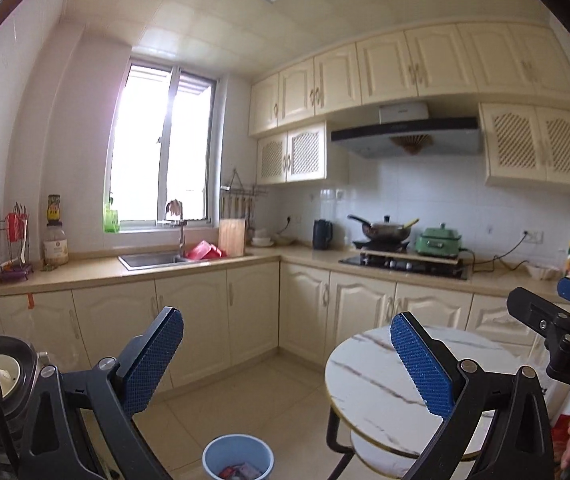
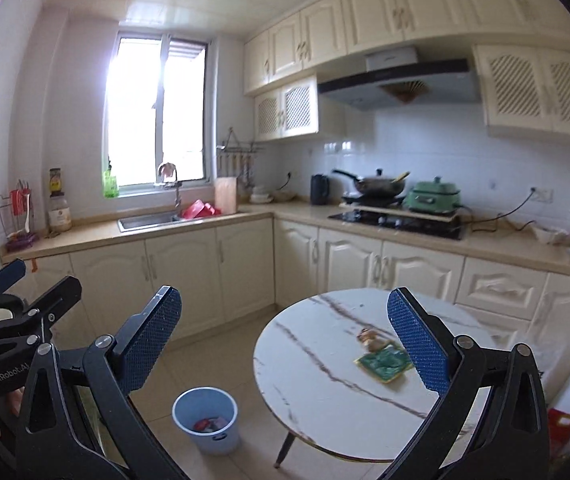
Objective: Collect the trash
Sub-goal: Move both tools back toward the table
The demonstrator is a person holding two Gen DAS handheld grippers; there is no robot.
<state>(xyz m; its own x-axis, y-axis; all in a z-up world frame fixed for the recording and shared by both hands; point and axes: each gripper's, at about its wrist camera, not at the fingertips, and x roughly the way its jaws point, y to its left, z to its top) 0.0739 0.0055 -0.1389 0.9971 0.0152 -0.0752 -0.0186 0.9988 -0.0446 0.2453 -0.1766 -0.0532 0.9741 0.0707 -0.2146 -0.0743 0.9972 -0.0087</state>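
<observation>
A green wrapper point(image 2: 383, 364) and a brown scrap point(image 2: 369, 338) lie on the round marble table point(image 2: 317, 360), just left of my right gripper's right pad. My right gripper point(image 2: 283, 340) is open and empty, held above the table's near side. A blue bin point(image 2: 207, 420) stands on the floor left of the table, with red and grey litter inside. In the left wrist view, my left gripper point(image 1: 287, 360) is wide open with nothing between its pads, above the bin point(image 1: 237, 456) and the table point(image 1: 365, 364). Each gripper shows at the other's frame edge: right point(image 1: 553, 300), left point(image 2: 33, 284).
An L-shaped counter point(image 2: 205, 224) with cupboards runs along the far walls, holding a sink point(image 2: 147, 220), a stove with a wok point(image 2: 377, 186) and a green cooker point(image 2: 433, 196). An open-topped appliance point(image 1: 5, 372) sits close on the left. A red object point(image 2: 565, 424) lies by the right wall.
</observation>
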